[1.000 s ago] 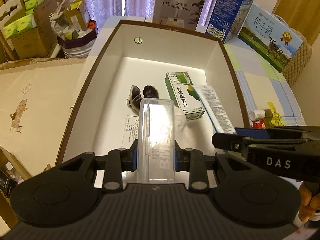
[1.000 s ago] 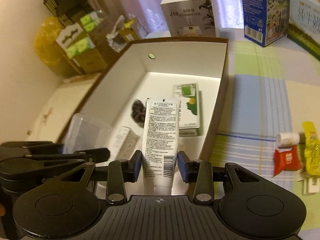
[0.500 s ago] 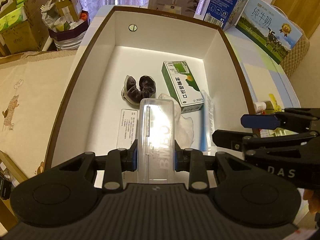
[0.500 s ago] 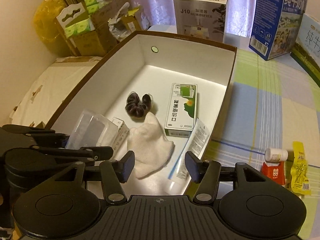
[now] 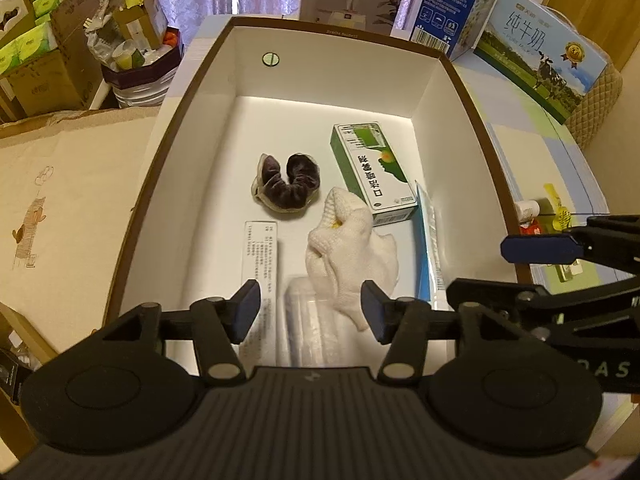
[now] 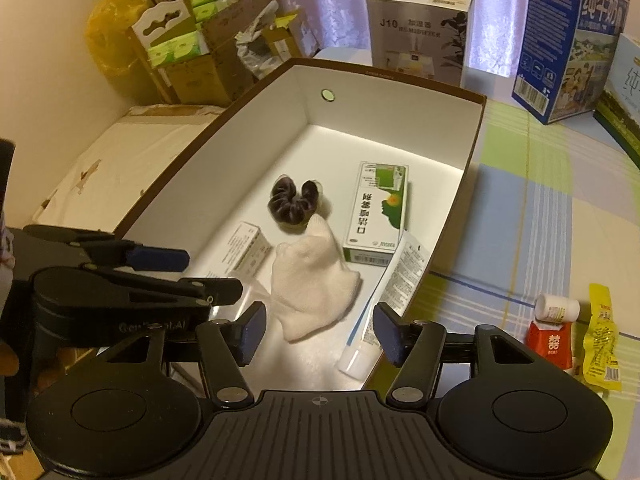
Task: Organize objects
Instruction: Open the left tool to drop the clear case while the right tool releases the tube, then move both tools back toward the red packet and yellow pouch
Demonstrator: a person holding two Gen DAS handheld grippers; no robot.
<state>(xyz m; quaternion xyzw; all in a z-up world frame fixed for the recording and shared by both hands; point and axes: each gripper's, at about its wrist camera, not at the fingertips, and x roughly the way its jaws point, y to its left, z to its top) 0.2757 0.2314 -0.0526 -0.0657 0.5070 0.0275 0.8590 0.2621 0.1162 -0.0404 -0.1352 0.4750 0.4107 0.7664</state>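
Blue-padded and black, the jaws of the left gripper [image 5: 311, 311] stand wide apart with nothing between them. Just under them, at the 6 o'clock end of the box floor, lies the clear plastic case [image 5: 310, 320]; it looks blurred, so I cannot tell whether it already rests flat. The jaws of the right gripper [image 6: 320, 334] are also apart and hold nothing. Below them, the white plastic tube with small printed text [image 6: 386, 296] lies along the box wall at 4 o'clock, its cap toward the camera.

Going outward in the big white cardboard box with brown rim [image 6: 476, 136], the crumpled white knitted cloth [image 5: 348, 252] sits in the middle, touching the green and white carton with Chinese letters [image 5: 372, 172] at 2 o'clock. The dark purple velvet scrunchie [image 5: 286, 186] is at 11 o'clock from the cloth, and the small white printed carton [image 5: 260, 256] lies at 9 o'clock.

I judge that the step in hand is the release: both grippers are emptied over the box. On the checked tablecloth of the table [image 6: 532, 216], at 3 o'clock from the right gripper, wait a small white bottle [image 6: 558, 307], a red packet [image 6: 550, 342] and a yellow wrapper [image 6: 602, 340]. The next move probably calls for the right gripper to go over the rim, come down on one of them with jaws open, and close gently, because these things lie close together.
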